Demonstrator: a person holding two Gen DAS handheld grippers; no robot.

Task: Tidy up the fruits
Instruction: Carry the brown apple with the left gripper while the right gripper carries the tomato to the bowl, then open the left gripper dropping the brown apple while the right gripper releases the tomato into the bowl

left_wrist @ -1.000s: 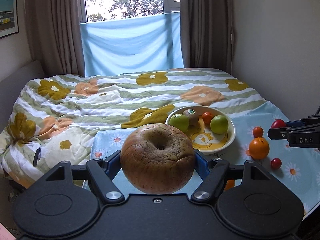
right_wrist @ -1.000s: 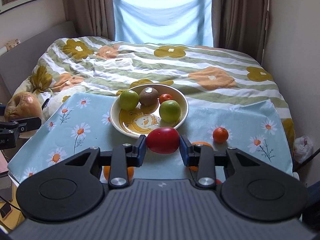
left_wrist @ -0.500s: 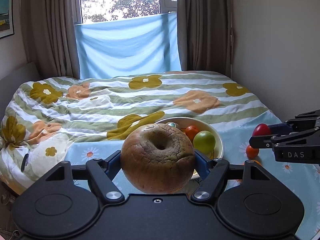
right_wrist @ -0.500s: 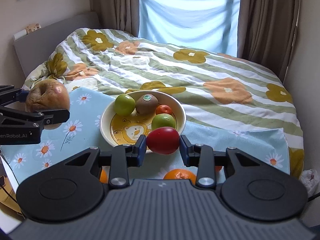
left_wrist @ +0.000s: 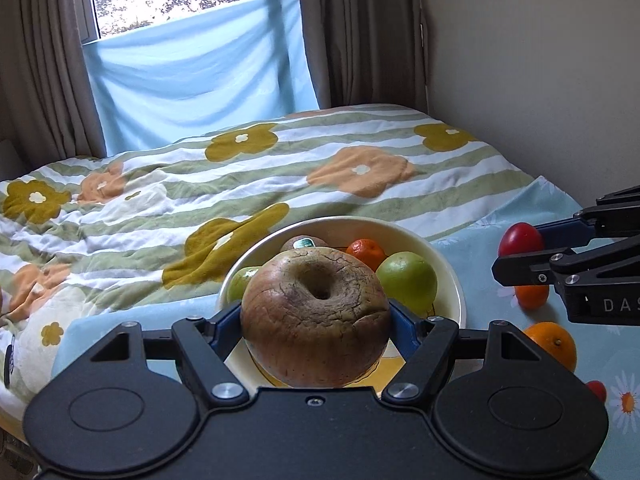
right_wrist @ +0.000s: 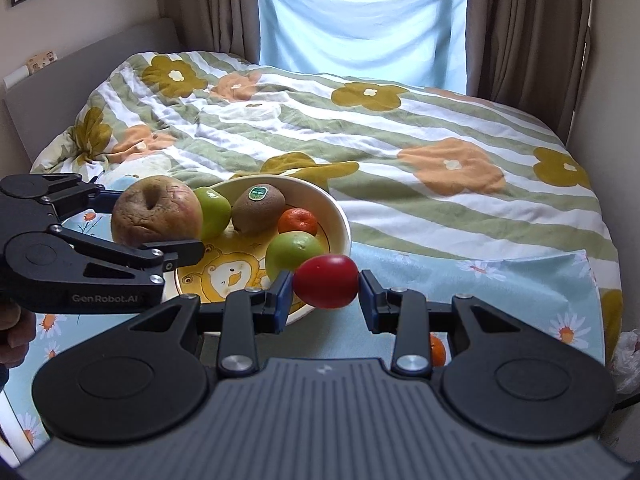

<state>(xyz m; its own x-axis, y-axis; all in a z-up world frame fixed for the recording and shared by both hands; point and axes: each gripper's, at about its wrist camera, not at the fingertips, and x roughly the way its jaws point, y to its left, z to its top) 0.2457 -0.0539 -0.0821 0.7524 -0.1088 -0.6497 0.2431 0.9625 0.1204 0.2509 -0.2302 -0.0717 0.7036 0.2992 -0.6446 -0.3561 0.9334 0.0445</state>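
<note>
Over the bowl's (right_wrist: 340, 216) left rim: left gripper (right_wrist: 160, 236), closed on a large brown wrinkled apple (right_wrist: 156, 212), dimple facing the camera in the left wrist view (left_wrist: 316, 316), held above the bowl and clear of its floor.

At the bowl's near right edge: right gripper (right_wrist: 325, 294), closed on a small red fruit (right_wrist: 326, 286), pads touching both its ends; seen from the left wrist view as a red fruit (left_wrist: 520, 240) between dark fingers, over the blue daisy cloth (left_wrist: 472, 256).

In the bowl: two green apples (right_wrist: 294, 252) (right_wrist: 214, 210), one kiwi (right_wrist: 258, 208) with a green sticker, one small orange (right_wrist: 298, 222). Duck print on the bowl floor.

On the cloth, right of the bowl: two oranges (left_wrist: 554, 344) (left_wrist: 530, 296) and one small red fruit (left_wrist: 598, 390), lying apart.

Beyond: striped floral duvet (right_wrist: 400, 140).
</note>
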